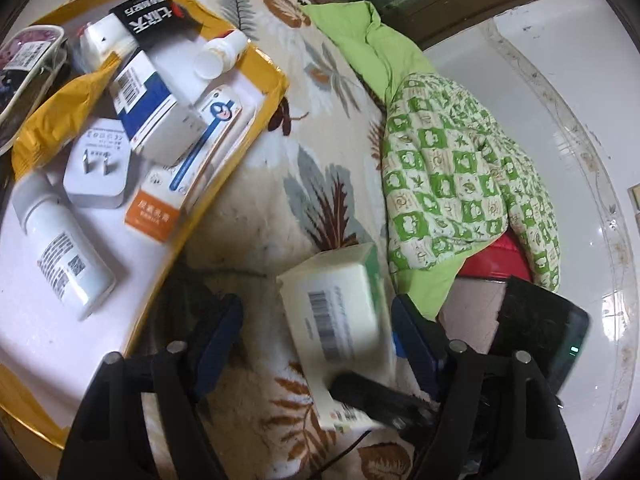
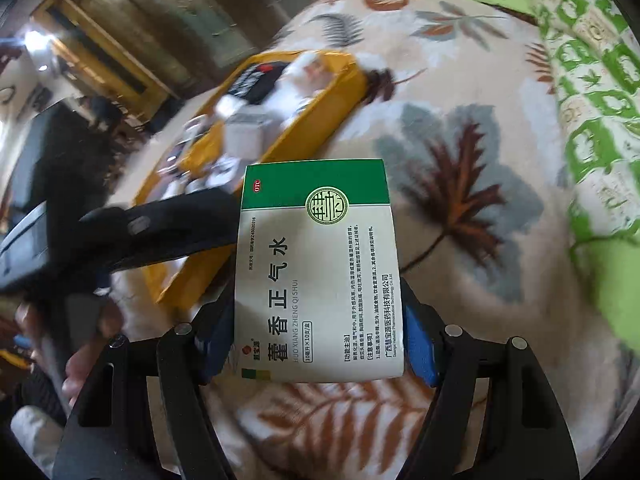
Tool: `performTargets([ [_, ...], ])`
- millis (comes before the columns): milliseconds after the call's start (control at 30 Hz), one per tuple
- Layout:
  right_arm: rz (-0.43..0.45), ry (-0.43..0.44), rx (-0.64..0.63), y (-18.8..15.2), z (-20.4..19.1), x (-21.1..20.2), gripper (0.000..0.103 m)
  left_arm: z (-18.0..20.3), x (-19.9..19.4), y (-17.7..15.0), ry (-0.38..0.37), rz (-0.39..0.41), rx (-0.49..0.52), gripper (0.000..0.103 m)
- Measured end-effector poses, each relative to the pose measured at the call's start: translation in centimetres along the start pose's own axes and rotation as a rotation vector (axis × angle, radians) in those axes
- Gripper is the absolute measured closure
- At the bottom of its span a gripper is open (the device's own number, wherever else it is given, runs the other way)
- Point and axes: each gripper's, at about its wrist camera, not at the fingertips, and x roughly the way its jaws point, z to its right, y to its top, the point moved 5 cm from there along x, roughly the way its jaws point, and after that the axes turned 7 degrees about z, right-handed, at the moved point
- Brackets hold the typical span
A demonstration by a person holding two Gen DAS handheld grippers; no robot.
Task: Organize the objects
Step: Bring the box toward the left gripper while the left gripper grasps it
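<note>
A: Leaf-print blanket (image 2: pixel 460 128) carries a yellow tray (image 1: pixel 264 92) of boxes and bottles. Status?

B: Right gripper (image 2: pixel 318 344) is clamped on the medicine box (image 2: pixel 320 276), raised over the blanket beside the tray. Left gripper (image 1: pixel 316 336) is spread wide, holding nothing.

A: Step?

B: Likely transport. Next: carry box to tray's bare area, lower, release.

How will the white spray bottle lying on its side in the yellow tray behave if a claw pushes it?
The white spray bottle is round and lies on its side, so it will probably roll rather than slide. The yellow tray floor looks smooth and white, giving little grip. The plastic looks smooth, so a claw may slip unless it closes across the middle.
</note>
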Motion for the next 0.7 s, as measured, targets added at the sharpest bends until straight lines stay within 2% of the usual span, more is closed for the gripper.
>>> performTargets([
  [33, 0.000, 0.015, -0.003, 0.0, -0.4, 0.0, 0.030, 0.0, -0.1, 0.1, -0.009, 0.002, -0.007, 0.049],
  [133, -0.004, -0.002, -0.040, 0.4, -1.4, 0.1, 0.030, -0.2, -1.2, 0.4, -0.011, 0.033, -0.033, 0.052],
  [233, -0.007, 0.016, -0.014, 0.7, -2.3, 0.4, 0.030, -0.5, -3.0, 1.2, -0.024, 0.070, -0.041, 0.057],
  [433, -0.037, 0.051, -0.094, 1.4, -6.6, 1.7, 0.030, -2.5, -7.8, 2.4, -0.018, 0.133, -0.051, 0.058],
  [633, -0.061, 0.015, -0.235, 3.7, -12.8, 4.3, 0.030, -7.6, -14.0, 4.3, -0.011, 0.259, -0.157, 0.057],
  [700, -0.070, 0.019, -0.272, 4.1, -14.5, 5.3, 0.030, -9.3, -15.2, 4.5, -0.019, 0.279, -0.191, 0.057],
])
